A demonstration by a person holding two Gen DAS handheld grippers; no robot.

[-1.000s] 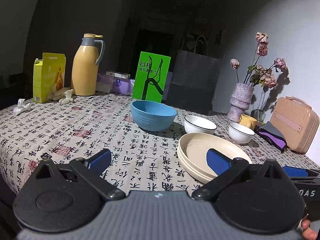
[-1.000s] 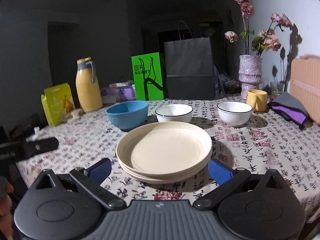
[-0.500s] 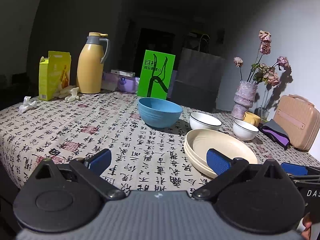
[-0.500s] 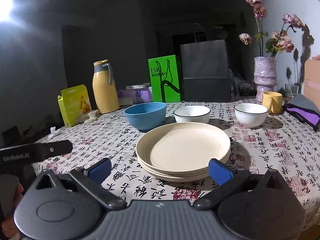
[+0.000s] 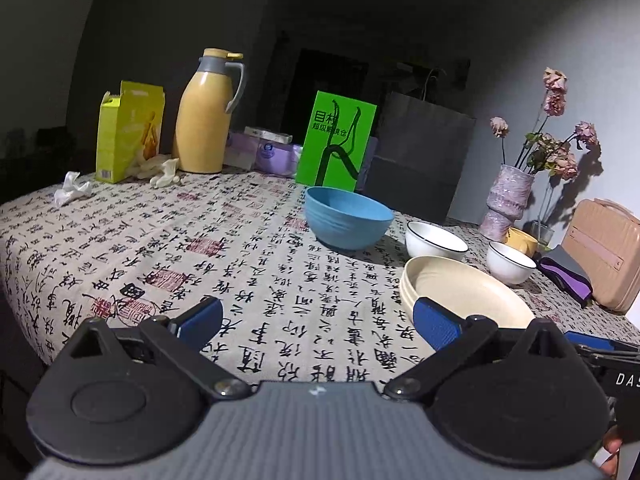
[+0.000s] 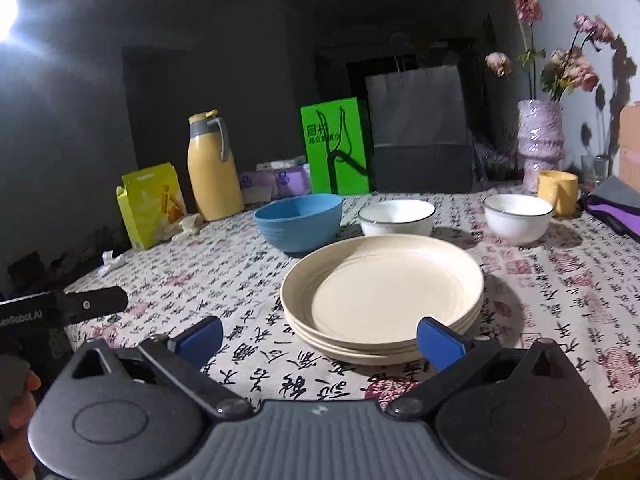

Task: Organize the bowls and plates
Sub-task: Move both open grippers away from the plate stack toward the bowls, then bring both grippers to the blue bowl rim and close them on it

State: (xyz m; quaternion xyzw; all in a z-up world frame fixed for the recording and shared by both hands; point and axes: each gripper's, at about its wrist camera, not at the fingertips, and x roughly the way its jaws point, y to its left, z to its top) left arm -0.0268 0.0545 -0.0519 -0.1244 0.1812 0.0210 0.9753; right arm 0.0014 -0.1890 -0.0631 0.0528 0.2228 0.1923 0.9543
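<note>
Dim room, with a table draped in a calligraphy-print cloth (image 6: 560, 280) lit from the near side. At its middle a stack of cream plates (image 6: 382, 300) is seen, and every other place is given from that stack. Just behind it to the left sits a blue bowl (image 6: 298, 222); directly behind it a white bowl (image 6: 396, 216) with a dark rim; behind it to the right a second white bowl (image 6: 518, 216). Further back a yellow flask (image 5: 206, 120), a green bag (image 5: 336, 144) and a vase of dried flowers (image 6: 540, 144) are arranged.

The right gripper (image 6: 318, 338) is held low just in front of the stack, jaws spread wide and empty, the stack lying straight ahead and slightly right of the gap. The left gripper (image 5: 318, 320) is held to the stack's left, jaws likewise wide and empty, so the right hand is judged nearer. The stack appears to hold three plates, though the count is not certain.

Compared with a second ago, both cameras are drawn back and slightly raised; the dishes are unmoved
</note>
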